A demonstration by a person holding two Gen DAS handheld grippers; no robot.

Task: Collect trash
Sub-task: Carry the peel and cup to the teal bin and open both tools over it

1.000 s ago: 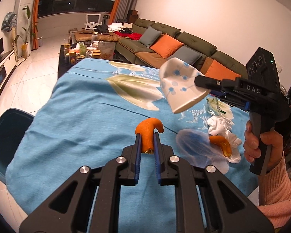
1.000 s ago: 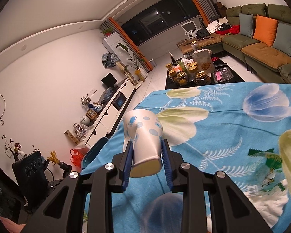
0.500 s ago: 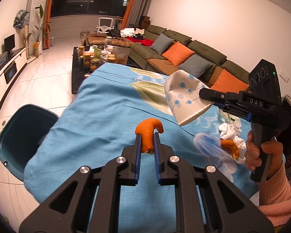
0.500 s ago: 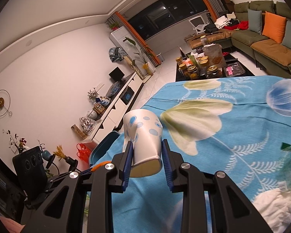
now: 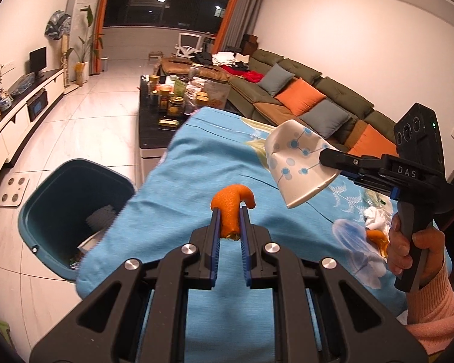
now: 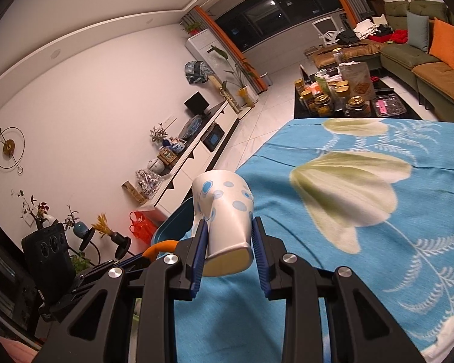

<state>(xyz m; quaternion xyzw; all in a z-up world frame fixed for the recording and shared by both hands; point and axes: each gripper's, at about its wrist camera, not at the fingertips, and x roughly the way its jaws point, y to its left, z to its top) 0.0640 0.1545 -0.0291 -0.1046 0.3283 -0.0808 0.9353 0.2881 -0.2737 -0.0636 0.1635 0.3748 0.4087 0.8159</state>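
My left gripper is shut on a curled orange peel and holds it above the blue flowered tablecloth. My right gripper is shut on a squashed white paper cup with blue dots; the cup also shows in the left wrist view, held in the air over the table. A teal trash bin stands on the floor at the table's left corner, with some trash inside. In the right wrist view its rim shows behind the cup, and the peel shows lower left.
More trash lies on the cloth at the right: white crumpled tissue and another orange peel. A dark coffee table with jars stands beyond the table, a green sofa to the right, a white TV cabinet along the left wall.
Both grippers have moved left toward the table's corner with their loads still held. The trash bin has come further into view, and nearer, in both views.
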